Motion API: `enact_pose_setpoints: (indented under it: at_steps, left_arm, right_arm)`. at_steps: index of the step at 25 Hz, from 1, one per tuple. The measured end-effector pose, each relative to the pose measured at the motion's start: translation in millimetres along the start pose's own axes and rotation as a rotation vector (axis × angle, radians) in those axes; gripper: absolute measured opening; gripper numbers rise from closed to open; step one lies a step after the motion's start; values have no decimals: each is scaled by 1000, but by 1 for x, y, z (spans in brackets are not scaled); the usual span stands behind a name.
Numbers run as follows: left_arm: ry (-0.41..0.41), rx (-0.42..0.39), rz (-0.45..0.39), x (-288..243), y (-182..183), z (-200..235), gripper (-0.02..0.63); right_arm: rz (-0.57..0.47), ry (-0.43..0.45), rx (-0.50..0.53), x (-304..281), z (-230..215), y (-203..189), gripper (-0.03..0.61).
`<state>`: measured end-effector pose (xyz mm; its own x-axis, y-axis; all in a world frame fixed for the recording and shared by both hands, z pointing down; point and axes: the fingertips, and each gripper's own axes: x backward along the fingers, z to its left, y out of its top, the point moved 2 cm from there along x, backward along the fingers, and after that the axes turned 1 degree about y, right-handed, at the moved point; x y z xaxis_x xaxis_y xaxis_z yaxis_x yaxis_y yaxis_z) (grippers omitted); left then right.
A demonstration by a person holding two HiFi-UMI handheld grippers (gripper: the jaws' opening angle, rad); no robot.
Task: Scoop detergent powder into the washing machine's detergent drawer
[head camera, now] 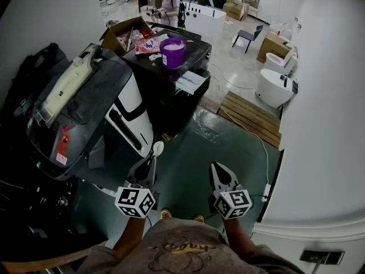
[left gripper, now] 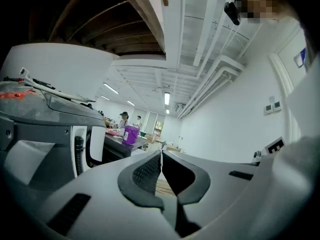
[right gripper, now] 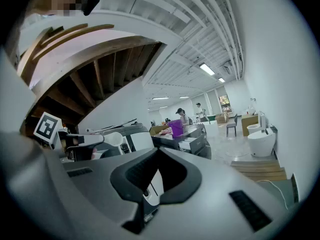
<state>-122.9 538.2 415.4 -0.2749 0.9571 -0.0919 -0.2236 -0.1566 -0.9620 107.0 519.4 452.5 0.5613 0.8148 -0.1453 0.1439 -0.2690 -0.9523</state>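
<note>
Head view: left gripper (head camera: pixel 150 160) and right gripper (head camera: pixel 217 170) are low in frame over a green floor (head camera: pixel 188 164), side by side but apart, both pointing forward. A white scoop (head camera: pixel 158 148) sticks out of the left gripper's tip. The washer (head camera: pixel 132 108) stands ahead-left of the left gripper, white body, dark grey top. Beyond it is a dark table (head camera: pixel 191 49) with a purple detergent tub (head camera: pixel 172 52) on it, well apart from both grippers. A person (head camera: pixel 169 3) stands far back.

Left gripper view: jaws closed, with a thin white edge of the scoop handle pinched between the pads. The washer is on the left, and the purple tub is small in the distance, just left of the jaw tips.

Right gripper view: jaws closed tip to tip, with nothing between them. The left gripper shows at left with the scoop bowl at its tip, near the washer. The tub is farther back on the table.
</note>
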Motion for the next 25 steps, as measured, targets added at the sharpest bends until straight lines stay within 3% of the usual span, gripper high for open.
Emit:
enact_pose_setpoints:
  at_steps: [10,18,25]
  left_arm:
    - [-8,-6,12,-12,1,8,25]
    - [-72,-49,11,-18,13,33,25]
    - [-80,-38,24,-30,10,56,25]
  right_arm:
    - [5,-44,-37,-12,-3,4,0]
    - [8,-102,-46,-18,10,-27,0]
    - [11,-117,-45,-40,17,-28,0]
